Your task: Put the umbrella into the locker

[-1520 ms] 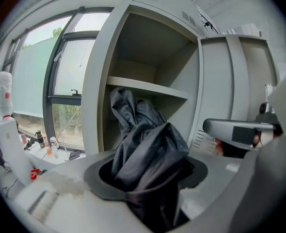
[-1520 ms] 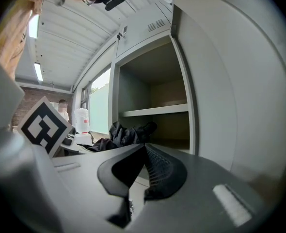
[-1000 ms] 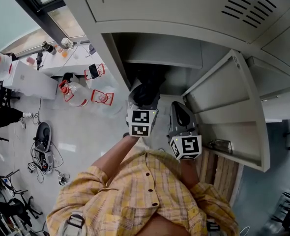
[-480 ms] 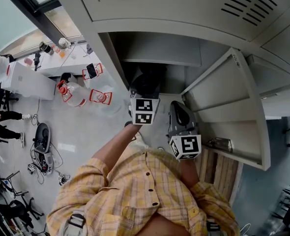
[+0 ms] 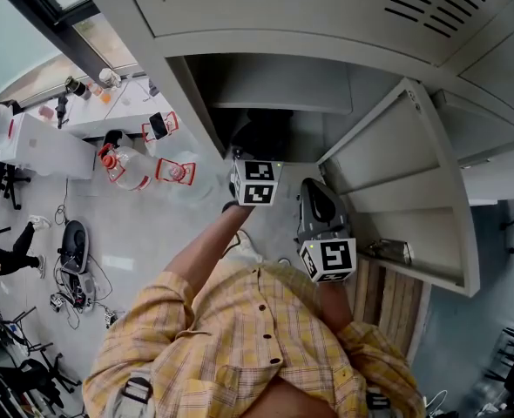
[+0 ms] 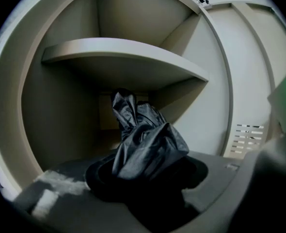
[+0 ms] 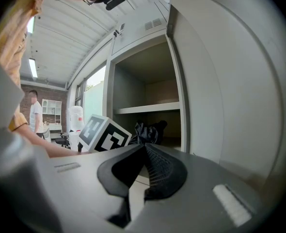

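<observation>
Two sets of jaws checked. Found left gripper (image 6: 148,188) clenched on the umbrella (image 6: 144,142), gripped at its lower end. Found right gripper (image 7: 144,171) closed tip to tip on nothing, parked outside the locker (image 6: 51,115), at 5 o'clock of the left one in the head view.

Located umbrella inside the locker mouth, below the shelf (image 6: 128,52), rising from the jaws toward 12 o'clock with a slight lean to 11. Confirmed from the right gripper view: dark bundle at 12 o'clock past the closed tips, with the left gripper's marker cube (image 7: 102,135) at 10 o'clock. Noted door (image 5: 405,181) swung wide at 3 o'clock, clear of the path. Contact with compartment floor or back wall: not determinable.

Judged task well advanced. Carrying and entry done; setting down, release and withdrawal left.

Recorded umbrella as black and folded, canopy fabric loose and crumpled in glossy creases, no strap visible, handle not visible. Expect soft fabric to slump on release.
</observation>
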A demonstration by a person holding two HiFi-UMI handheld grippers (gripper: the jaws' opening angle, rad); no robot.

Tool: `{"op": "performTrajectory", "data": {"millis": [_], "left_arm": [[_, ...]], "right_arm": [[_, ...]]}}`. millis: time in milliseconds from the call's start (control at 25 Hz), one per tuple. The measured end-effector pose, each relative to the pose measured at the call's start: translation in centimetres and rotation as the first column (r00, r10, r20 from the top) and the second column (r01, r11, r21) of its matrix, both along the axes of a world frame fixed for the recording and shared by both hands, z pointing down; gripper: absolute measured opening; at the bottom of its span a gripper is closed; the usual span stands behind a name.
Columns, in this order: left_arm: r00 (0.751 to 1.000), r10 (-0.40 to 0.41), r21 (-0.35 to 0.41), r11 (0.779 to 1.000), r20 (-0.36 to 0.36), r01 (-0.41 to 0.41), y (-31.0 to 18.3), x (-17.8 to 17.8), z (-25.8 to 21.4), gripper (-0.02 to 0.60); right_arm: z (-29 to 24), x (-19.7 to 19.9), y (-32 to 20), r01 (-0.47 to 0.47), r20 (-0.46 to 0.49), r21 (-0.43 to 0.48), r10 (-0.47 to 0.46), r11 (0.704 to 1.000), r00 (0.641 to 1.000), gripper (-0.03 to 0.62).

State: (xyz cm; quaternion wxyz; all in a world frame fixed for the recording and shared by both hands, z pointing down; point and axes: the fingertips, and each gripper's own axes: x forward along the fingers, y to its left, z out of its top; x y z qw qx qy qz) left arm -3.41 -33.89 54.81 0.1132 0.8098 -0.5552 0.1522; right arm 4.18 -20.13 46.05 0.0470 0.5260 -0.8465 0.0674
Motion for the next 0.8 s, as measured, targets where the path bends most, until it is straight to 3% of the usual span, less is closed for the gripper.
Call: {"op": "performTrajectory", "data": {"millis": [800], "left_arm": [[0.999, -0.018, -0.02, 1.0, 0.029, 0.019, -2.6, 0.7, 1.9, 0.261]], "right_arm": [[0.2, 1.0, 0.8, -0.028, -0.012, -0.008, 0.028, 1.0, 1.0, -0.011]]}}
